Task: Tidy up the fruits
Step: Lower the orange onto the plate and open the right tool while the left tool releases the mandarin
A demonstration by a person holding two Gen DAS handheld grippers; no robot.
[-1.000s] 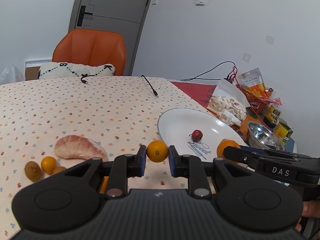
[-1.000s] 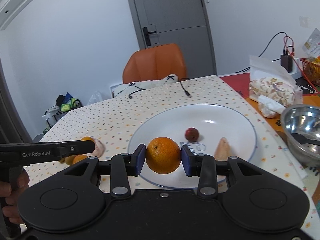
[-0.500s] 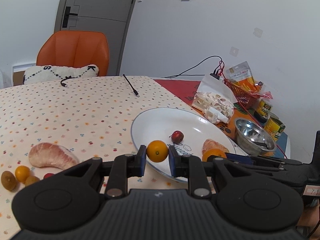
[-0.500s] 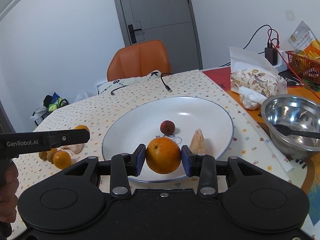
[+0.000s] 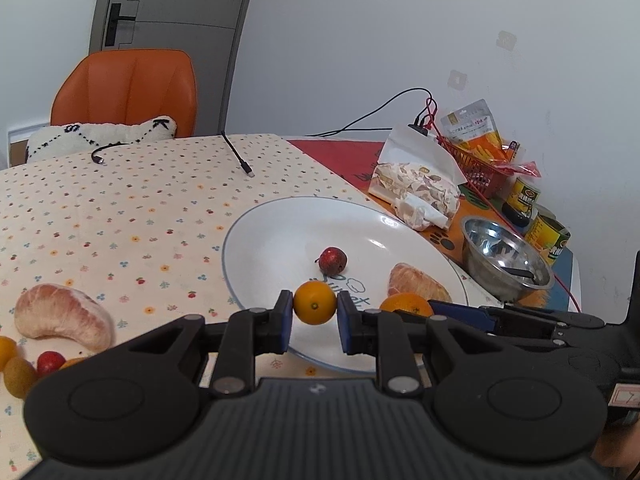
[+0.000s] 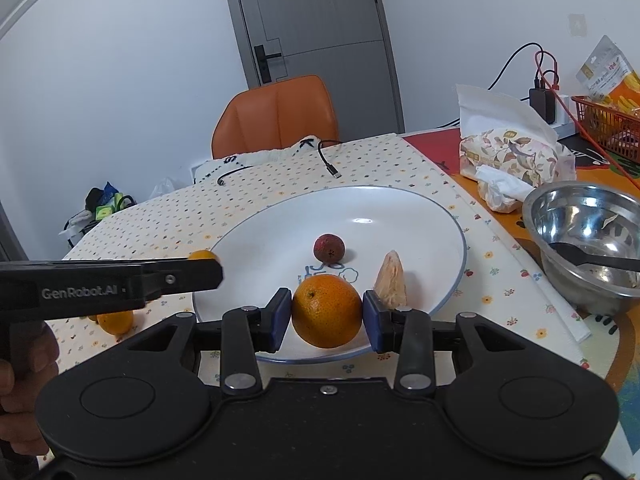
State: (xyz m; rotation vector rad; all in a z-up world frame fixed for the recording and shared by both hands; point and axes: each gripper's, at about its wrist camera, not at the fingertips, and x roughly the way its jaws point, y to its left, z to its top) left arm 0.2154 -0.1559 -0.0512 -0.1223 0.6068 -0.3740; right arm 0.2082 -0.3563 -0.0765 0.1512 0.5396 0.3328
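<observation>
My left gripper [image 5: 314, 312] is shut on a small orange kumquat [image 5: 315, 303], held over the near rim of the white plate [image 5: 256, 240]. My right gripper [image 6: 326, 316] is shut on a larger orange [image 6: 326, 311] over the plate's [image 6: 440, 216] front part. On the plate lie a small red fruit [image 5: 333, 260] and a peeled pomelo segment [image 5: 418, 284]. From the right wrist view the left gripper's finger [image 6: 120, 280] reaches in from the left with the kumquat [image 6: 203, 255] showing just behind it.
A big pomelo segment [image 5: 64, 316] and several small fruits [image 5: 24, 364] lie on the dotted tablecloth at left. A steel bowl [image 6: 588, 240] with a black spoon, a tissue pack [image 6: 508, 160], cans [image 5: 552, 236] and a red basket crowd the right. An orange chair [image 5: 128, 92] stands behind.
My left gripper has moved right with the kumquat, from over the tablecloth to over the plate's rim. The right gripper has come slightly closer to the plate, still holding the orange.
</observation>
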